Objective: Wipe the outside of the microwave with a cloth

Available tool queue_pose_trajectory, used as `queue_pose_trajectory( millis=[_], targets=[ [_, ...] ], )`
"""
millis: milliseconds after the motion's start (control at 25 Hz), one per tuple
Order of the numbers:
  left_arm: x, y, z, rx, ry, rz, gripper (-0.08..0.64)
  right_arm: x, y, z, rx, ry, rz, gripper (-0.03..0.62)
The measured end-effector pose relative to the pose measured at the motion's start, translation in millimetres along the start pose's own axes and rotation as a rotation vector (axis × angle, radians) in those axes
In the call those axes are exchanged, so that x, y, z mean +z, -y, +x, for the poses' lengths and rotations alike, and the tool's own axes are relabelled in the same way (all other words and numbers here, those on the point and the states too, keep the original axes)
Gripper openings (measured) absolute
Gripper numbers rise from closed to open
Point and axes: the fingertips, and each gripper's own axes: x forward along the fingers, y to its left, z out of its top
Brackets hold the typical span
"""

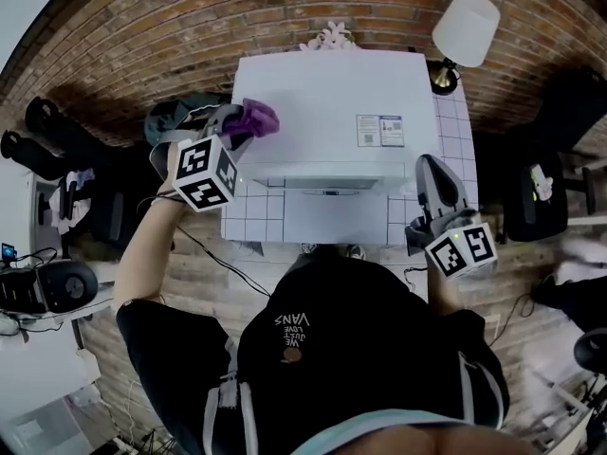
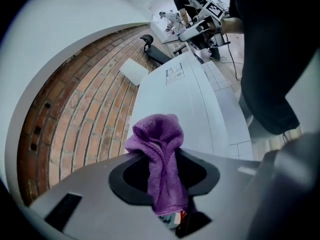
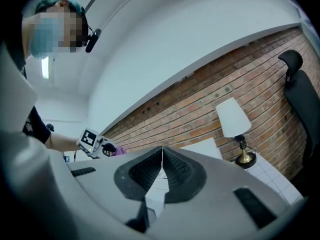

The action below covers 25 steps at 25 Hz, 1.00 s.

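The microwave [image 1: 322, 112] sits on the tiled table [image 1: 251, 221] at our 12 o'clock, its white top facing us. The purple cloth [image 2: 161, 151] is at the 10 o'clock corner of that top. It is bunched in the left gripper [image 1: 237, 126], whose fingers are clenched on a narrow fold. We cannot tell whether the cloth presses on the casing. The right gripper [image 3: 161, 168] hangs just beside the microwave's 4 o'clock corner, fingers pressed together on nothing.

We judge four risks from here:
- A hard drag could pull the thin fold free.
- Pressing too low could scrape the fingers on the casing.
- An unbraced microwave may slide on the table.
- A sweep toward 1 o'clock could knock the lamp [image 1: 465, 27].
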Motion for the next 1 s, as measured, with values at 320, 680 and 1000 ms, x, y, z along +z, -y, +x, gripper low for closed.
queue_pose_trajectory(
  millis=[320, 680, 1000],
  targets=[
    [-61, 36, -28, -0.02, -0.054, -0.058, 0.141, -9, -32, 28, 0.065, -0.018, -0.007, 0.003],
    [17, 42, -3, -0.085, 0.075, 0.099, 0.141, -4, -26, 5, 0.01, 0.001, -0.01, 0.005],
    [148, 33, 32, -0.122, 0.23, 0.296, 0.141, 8, 17, -55, -0.132, 0.048, -0.002, 0.004]
  ],
)
